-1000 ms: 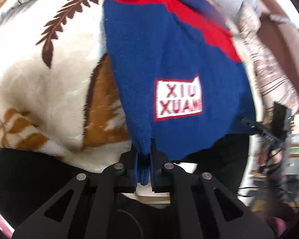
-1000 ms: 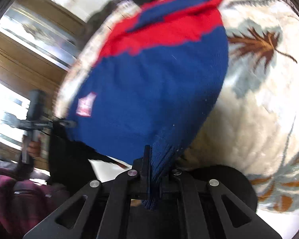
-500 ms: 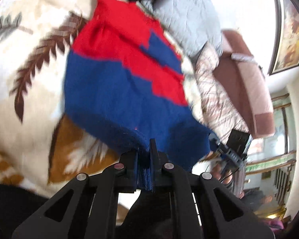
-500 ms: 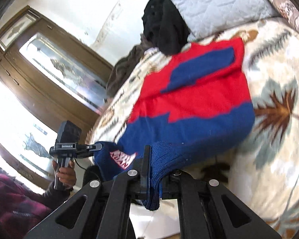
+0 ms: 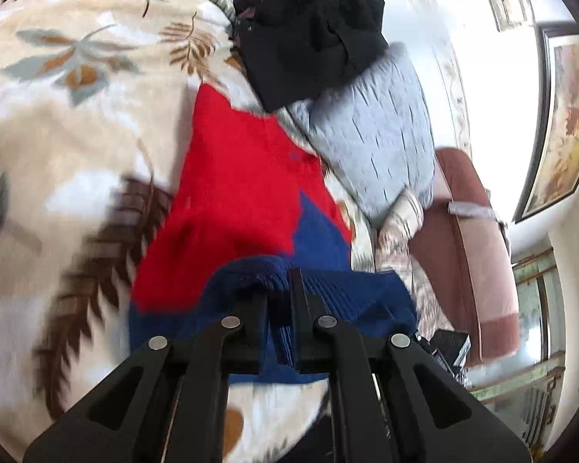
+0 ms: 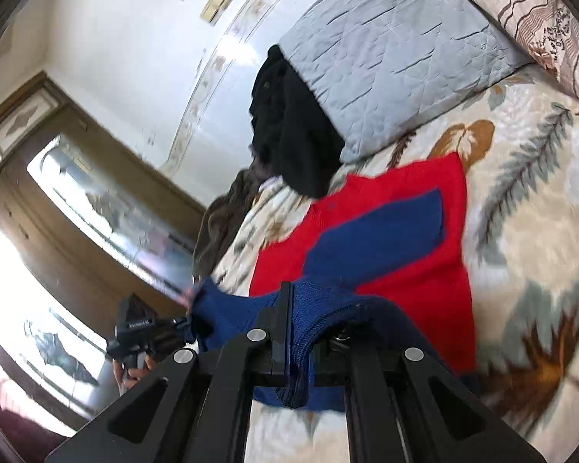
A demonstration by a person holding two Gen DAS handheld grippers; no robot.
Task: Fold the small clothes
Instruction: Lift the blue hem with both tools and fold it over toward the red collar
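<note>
A small red and blue knit sweater (image 5: pixel 235 200) lies on a leaf-patterned blanket (image 5: pixel 69 123), red part far from me. My left gripper (image 5: pixel 280 308) is shut on its blue hem, lifted and carried over the red part. In the right wrist view the same sweater (image 6: pixel 397 231) shows on the blanket (image 6: pixel 540 231). My right gripper (image 6: pixel 301 332) is shut on the other blue hem corner, also raised over the red part. The left gripper (image 6: pixel 135 332) shows at the left of the right wrist view.
A black garment (image 5: pixel 312 27) lies piled beyond the sweater, next to a grey quilted pillow (image 5: pixel 374 131). A patterned pillow (image 6: pixel 536 27) lies at the right. A brown headboard (image 5: pixel 471 247) and wooden cabinet (image 6: pixel 77 208) stand beyond the bed.
Both grippers have carried the blue hem up and forward over the sweater. The blue half has folded toward the red part, and the white label has gone out of sight.
</note>
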